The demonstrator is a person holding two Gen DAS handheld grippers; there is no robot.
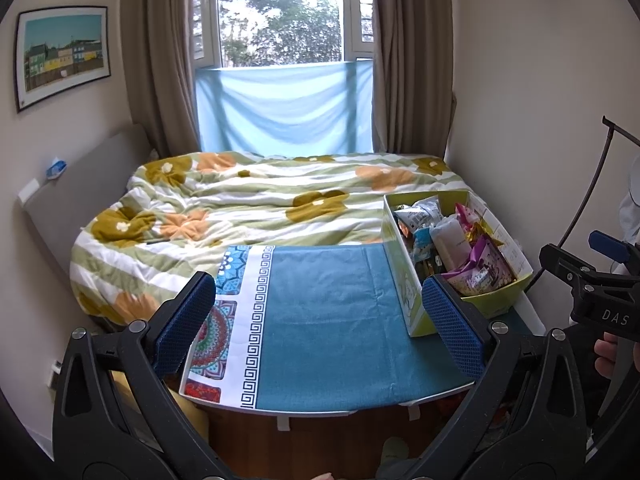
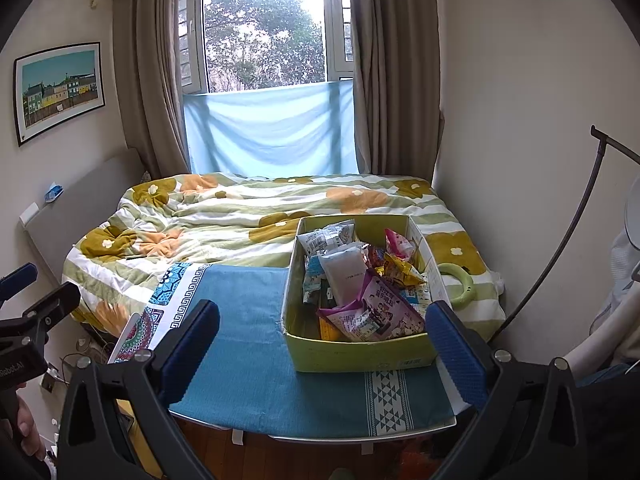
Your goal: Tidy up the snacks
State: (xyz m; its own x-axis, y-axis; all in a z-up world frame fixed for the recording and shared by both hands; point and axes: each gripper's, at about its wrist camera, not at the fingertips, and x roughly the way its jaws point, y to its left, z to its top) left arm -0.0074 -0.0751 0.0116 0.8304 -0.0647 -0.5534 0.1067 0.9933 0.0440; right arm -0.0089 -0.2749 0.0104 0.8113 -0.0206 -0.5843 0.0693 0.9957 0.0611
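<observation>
A green cardboard box (image 2: pixel 360 354) full of mixed snack packets stands on the right side of a small table covered with a blue cloth (image 2: pixel 244 344). A purple packet (image 2: pixel 384 312) and a white packet (image 2: pixel 344 270) lie on top. In the left wrist view the box (image 1: pixel 412 300) sits at the table's right end. My left gripper (image 1: pixel 320 324) is open and empty above the cloth (image 1: pixel 320 312), left of the box. My right gripper (image 2: pixel 322 356) is open and empty in front of the box.
The table stands against a bed with a flowered quilt (image 1: pixel 240 196). A green ring (image 2: pixel 456 284) lies on the bed right of the box. A window with curtains is behind. A dark lamp pole (image 2: pixel 560 240) curves at the right. Wooden floor lies below the table edge.
</observation>
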